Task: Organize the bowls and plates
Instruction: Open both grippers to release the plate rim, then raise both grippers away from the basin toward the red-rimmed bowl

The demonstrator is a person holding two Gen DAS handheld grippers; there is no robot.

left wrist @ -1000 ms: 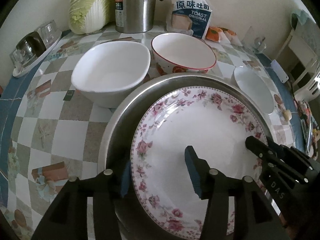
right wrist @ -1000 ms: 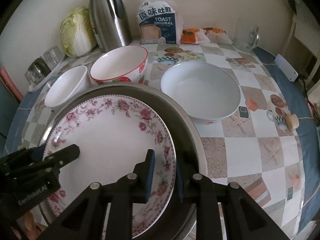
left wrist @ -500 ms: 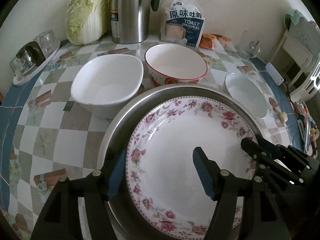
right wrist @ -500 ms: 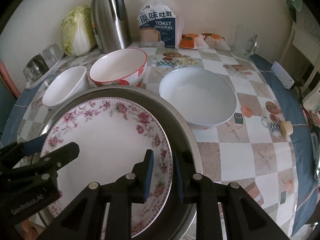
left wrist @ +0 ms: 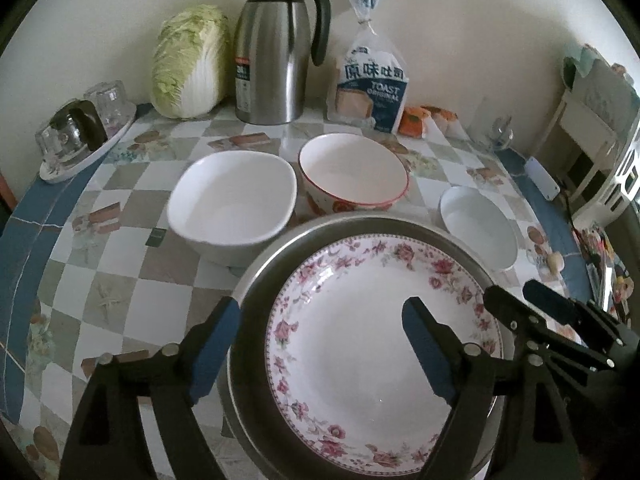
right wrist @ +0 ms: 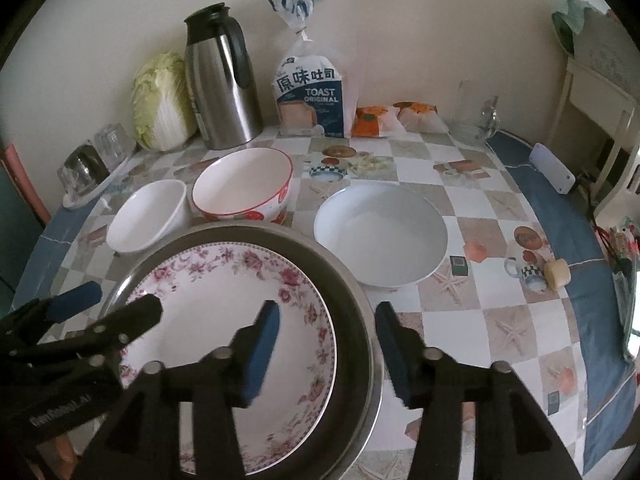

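A floral plate (left wrist: 360, 340) lies inside a round steel dish (left wrist: 360, 222) on the checked table. My left gripper (left wrist: 320, 306) hangs just above the dish's left rim, jaws opening wide, one finger outside the dish and one over the plate, pressing on nothing. My right gripper (right wrist: 328, 308) straddles the dish's right rim (right wrist: 360, 300), jaws opening, pads clear of it. Each gripper shows in the other's view: the right gripper (left wrist: 512, 290) and the left gripper (right wrist: 122, 298). Behind the dish stand a squarish white bowl (left wrist: 232, 200), a red-rimmed bowl (left wrist: 354, 172) and a wide white bowl (right wrist: 380, 232).
Along the wall stand a cabbage (left wrist: 188, 64), a steel jug (left wrist: 272, 52), a toast bag (left wrist: 370, 88) and orange packets (right wrist: 376, 120). A tray of upturned glasses (left wrist: 76, 136) sits far left, a glass pitcher (right wrist: 476, 116) far right. The blue table border (right wrist: 592, 320) curves along the right.
Both grippers have risen a little. The right gripper, shut on the dish's right rim before, has let go and opened. The left gripper's jaws have spread wider.
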